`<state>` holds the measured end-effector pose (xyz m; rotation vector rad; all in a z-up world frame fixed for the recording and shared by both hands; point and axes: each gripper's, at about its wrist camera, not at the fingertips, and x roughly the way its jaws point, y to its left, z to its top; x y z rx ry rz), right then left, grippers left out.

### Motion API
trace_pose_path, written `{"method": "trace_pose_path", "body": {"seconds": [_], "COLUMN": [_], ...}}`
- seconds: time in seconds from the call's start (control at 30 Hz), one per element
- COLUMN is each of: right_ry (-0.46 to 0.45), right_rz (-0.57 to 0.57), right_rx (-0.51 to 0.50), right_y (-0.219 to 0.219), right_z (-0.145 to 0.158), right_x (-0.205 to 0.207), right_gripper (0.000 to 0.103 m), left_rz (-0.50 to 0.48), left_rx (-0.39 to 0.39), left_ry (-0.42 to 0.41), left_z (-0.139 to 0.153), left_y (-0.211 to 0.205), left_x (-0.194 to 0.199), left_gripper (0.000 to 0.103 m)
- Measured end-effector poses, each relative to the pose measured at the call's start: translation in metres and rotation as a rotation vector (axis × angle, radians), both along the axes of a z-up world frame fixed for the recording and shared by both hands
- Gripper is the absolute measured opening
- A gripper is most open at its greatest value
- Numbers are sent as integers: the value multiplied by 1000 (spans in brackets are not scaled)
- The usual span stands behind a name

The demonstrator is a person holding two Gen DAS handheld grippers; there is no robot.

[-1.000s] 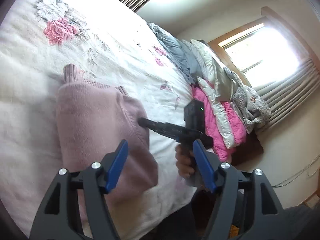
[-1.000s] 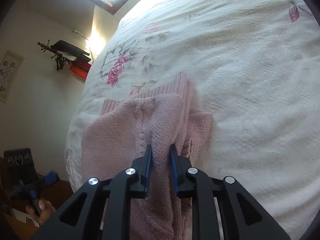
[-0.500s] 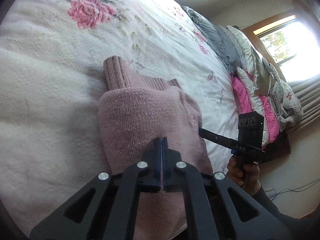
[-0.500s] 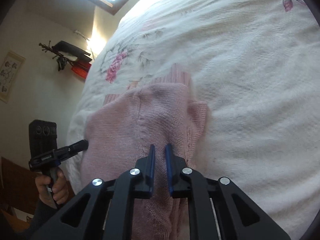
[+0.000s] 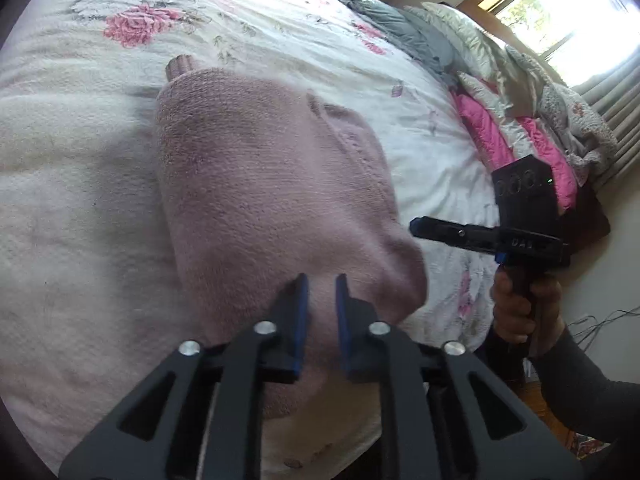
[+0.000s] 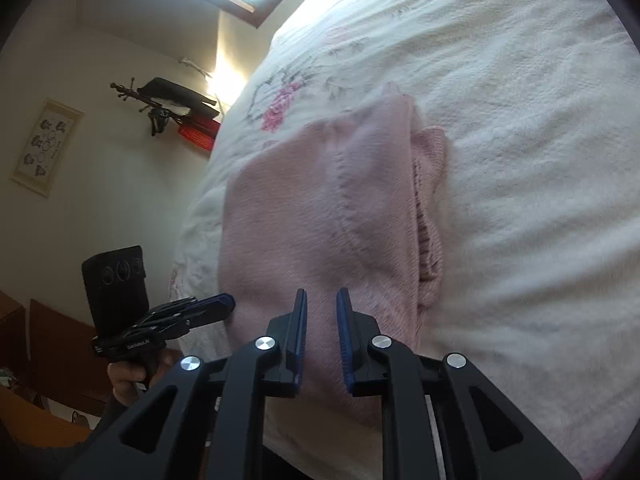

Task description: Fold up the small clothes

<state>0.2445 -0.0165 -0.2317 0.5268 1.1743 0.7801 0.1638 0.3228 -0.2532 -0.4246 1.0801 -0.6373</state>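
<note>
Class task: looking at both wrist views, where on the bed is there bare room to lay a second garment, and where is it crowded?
Bare bedspread lies beside the folded pink sweater, between it and the embroidered rose. In the right wrist view more bare spread borders the sweater's other side. It is crowded along the window-side edge, where the heap of bedding and clothes sits.

The near hem of the pink sweater [image 5: 260, 184] runs under the left tool [image 5: 319, 300], so whether cloth sits between its slightly parted fingers cannot be told. The same holds at the right tool [image 6: 321, 316]. Beyond both, the sweater's knit is motion-blurred. The framed picture [image 6: 46, 146] left of the right tool is too small to read.
</note>
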Motion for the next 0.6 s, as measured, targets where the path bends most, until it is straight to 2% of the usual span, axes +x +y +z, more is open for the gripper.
{"method": "trace_pose_path", "body": {"seconds": [0.07, 0.13, 0.17, 0.2, 0.27, 0.3, 0.33, 0.37, 0.4, 0.43, 0.47, 0.5, 0.53, 0.6], "right_ry": [-7, 15, 32, 39, 20, 10, -9, -30, -52, -79, -107, -141, -181, -290], "right_rz": [12, 10, 16, 22, 24, 21, 16, 8, -3, -20, -40, -67, -94, -141], "right_rx": [-4, -49, -92, -144, -182, -176, -171, -171, -177, -191, -219, -276, -346, -508], "right_y": [-3, -3, 1, 5, 11, 13, 13, 13, 13, 11, 10, 9, 9, 14], "right_z": [-2, -16, -28, -38, -41, -35, -27, -18, -9, 0, 9, 19, 29, 51], "right_x": [-18, -29, -31, -33, -38, -41, -46, -51, -56, -64, -74, -87, -101, -134], "right_gripper": [16, 16, 16, 13, 13, 17, 20, 24, 31, 42, 51, 71, 85, 94], "left_rz": [-23, -17, 0, 14, 45, 56, 64, 82, 110, 141, 173, 201, 226, 285], "left_rx": [-8, 51, 105, 121, 74, 59, 37, 15, 16, 38, 78, 130, 194, 352], "left_ry": [-23, 4, 32, 57, 85, 72, 55, 40, 25, 8, -15, -42, -77, -163], "left_z": [5, -10, -24, -37, -45, -41, -37, -31, -27, -21, -15, -5, 7, 36], "left_y": [-4, -9, -10, -9, -3, -2, 0, 2, 5, 6, 6, 6, 4, -4], "left_x": [-14, -20, -20, -20, -24, -29, -36, -44, -54, -66, -80, -96, -112, -146], "left_gripper": [23, 24, 21, 13, 13, 23, 38, 47, 61, 68, 70, 75, 84, 96]}}
